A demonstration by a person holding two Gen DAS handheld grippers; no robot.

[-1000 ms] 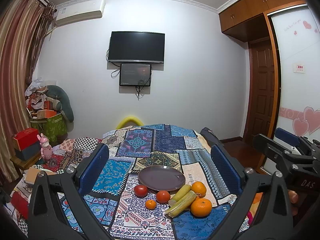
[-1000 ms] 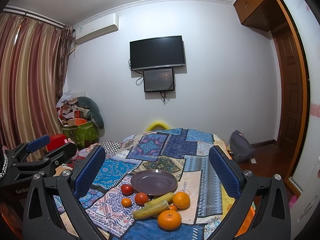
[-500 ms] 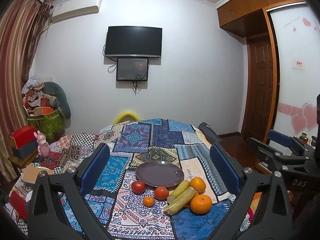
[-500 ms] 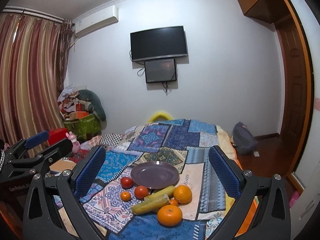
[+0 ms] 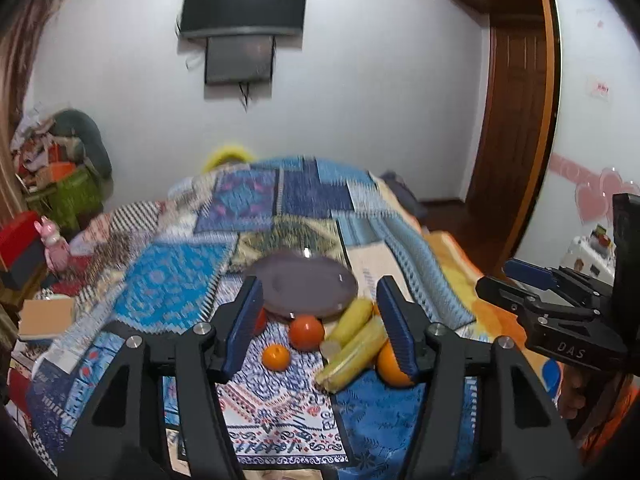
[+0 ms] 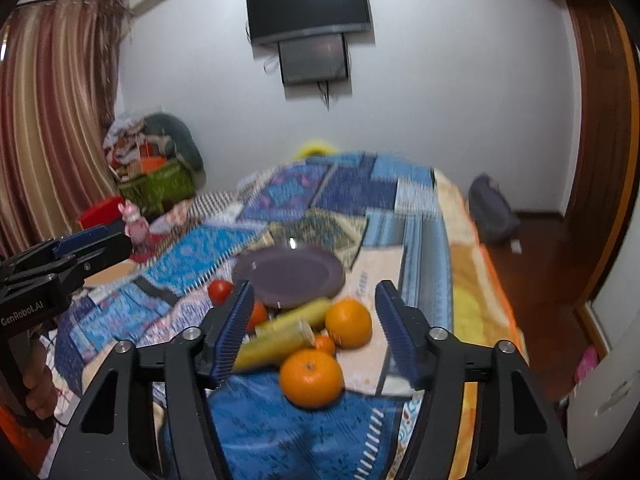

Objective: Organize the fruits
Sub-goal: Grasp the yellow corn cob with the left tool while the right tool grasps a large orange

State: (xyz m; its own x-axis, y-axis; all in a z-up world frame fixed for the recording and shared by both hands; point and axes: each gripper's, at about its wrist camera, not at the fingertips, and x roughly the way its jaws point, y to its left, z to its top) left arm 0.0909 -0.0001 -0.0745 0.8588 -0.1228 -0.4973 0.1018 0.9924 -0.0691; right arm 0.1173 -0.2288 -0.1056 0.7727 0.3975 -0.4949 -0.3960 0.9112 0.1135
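The fruit lies on a bed (image 5: 256, 200) covered with a blue patchwork quilt (image 6: 192, 256). Both views are motion-blurred.

**Fruit layout**
- A purple plate (image 5: 308, 286) sits near the middle of the quilt and carries nothing.
- A tomato (image 5: 306, 332) lies at the near rim of the plate; a second tomato (image 6: 220, 291) lies left of the plate.
- A small mandarin (image 5: 276, 357) lies near and left of the first tomato, apart from it.
- Two yellow corn cobs (image 5: 354, 340) lie side by side, slanting from the plate's near right rim toward the near edge.
- A large orange (image 6: 348, 322) lies just right of the cobs; another orange (image 6: 311, 378) lies nearer, at the cobs' near end.
- All of this fruit lies outside the plate.

**Left gripper** (image 5: 320, 330)
- The jaws are closing, with a clear gap between the blue pads.
- Nothing is held. The fruit seen between the pads lies on the quilt beyond them.

**Right gripper** (image 6: 314, 330)
- The jaws are closing, still parted.
- Nothing is held. The cobs and oranges appear in the gap but rest on the quilt, untouched.

**Surroundings**
- A television (image 6: 308, 8) hangs on the far wall.
- Striped curtains (image 6: 56, 120) hang at the far left.
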